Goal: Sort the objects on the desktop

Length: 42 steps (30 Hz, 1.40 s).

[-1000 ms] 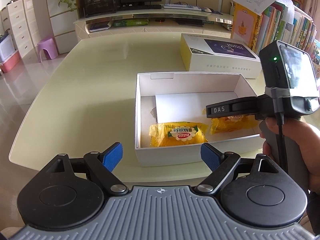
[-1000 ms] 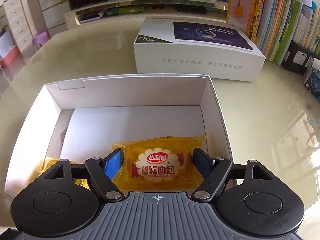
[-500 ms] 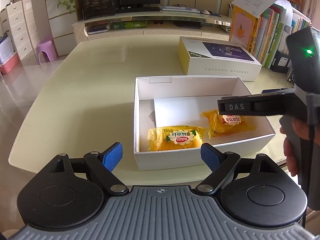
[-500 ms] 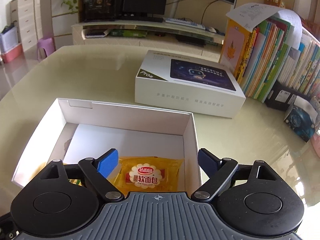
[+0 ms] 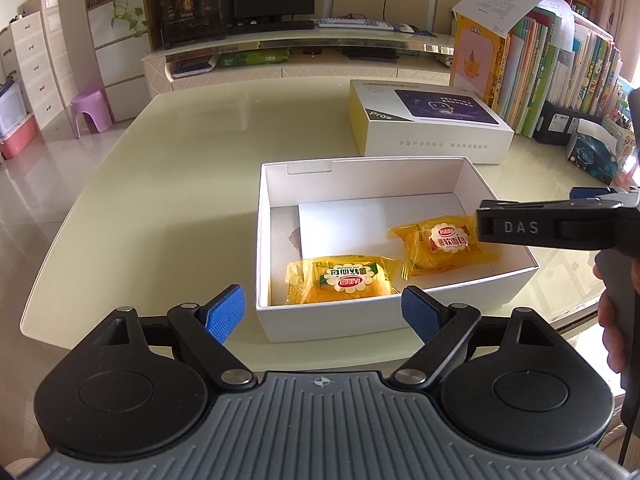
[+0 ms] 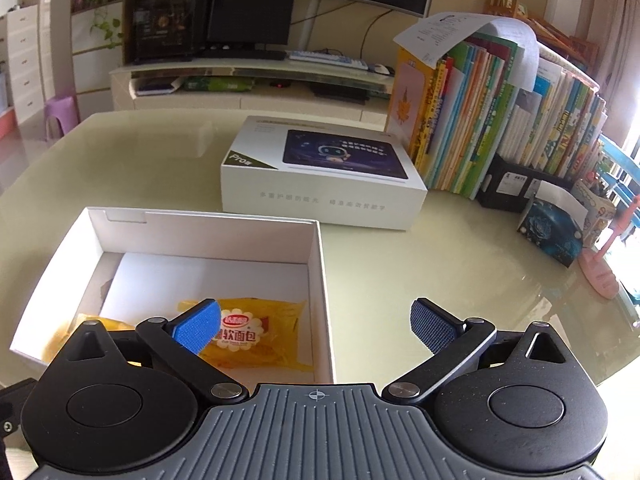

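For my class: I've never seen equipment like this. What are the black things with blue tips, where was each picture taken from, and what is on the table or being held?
No robot here: a person holds a hand-operated tool in each hand, each carrying a wide-angle camera looking along its two blue-tipped fingers. One picture comes from the left tool, the other from the right tool. Both are open and hold nothing. On the table sits an open white box containing two yellow bread packets. Behind it lies a closed tablet box, beside a row of books.
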Tool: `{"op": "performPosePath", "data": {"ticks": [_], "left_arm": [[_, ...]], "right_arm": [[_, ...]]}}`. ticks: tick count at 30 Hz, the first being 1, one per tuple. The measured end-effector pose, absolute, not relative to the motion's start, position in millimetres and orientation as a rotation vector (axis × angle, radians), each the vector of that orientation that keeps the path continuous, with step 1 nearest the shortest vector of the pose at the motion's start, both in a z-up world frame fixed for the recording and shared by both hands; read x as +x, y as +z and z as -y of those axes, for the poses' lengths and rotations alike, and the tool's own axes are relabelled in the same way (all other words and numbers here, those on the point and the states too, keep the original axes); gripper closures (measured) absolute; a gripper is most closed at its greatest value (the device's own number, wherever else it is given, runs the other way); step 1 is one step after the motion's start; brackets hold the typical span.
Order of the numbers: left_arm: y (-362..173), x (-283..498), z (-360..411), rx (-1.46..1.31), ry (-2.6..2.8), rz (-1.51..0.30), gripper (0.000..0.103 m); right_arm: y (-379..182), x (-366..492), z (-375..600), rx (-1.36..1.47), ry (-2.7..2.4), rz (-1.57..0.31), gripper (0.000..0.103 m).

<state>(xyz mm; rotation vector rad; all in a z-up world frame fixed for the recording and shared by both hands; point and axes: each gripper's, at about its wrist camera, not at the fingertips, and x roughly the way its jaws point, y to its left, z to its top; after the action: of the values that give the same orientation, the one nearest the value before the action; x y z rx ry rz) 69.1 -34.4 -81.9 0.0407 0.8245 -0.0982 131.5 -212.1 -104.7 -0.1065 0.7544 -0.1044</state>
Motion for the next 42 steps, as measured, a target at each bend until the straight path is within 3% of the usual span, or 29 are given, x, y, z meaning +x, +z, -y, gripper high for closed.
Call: {"op": "performPosePath", "data": {"ticks": [25,42], "left_arm": [[-85.4,17.1,49.8,0.083,-0.124,-0.828,0.0],[-64.3,63.0,33.1,0.047,-0.12,-0.824,0.0]], "right_arm": [[-99.1,21.7,243.9,-0.091,-0.116,-0.732,0.0],[-83.0,81.4,273.0,-0.081,-0.084,-0.74,0.0]]}}
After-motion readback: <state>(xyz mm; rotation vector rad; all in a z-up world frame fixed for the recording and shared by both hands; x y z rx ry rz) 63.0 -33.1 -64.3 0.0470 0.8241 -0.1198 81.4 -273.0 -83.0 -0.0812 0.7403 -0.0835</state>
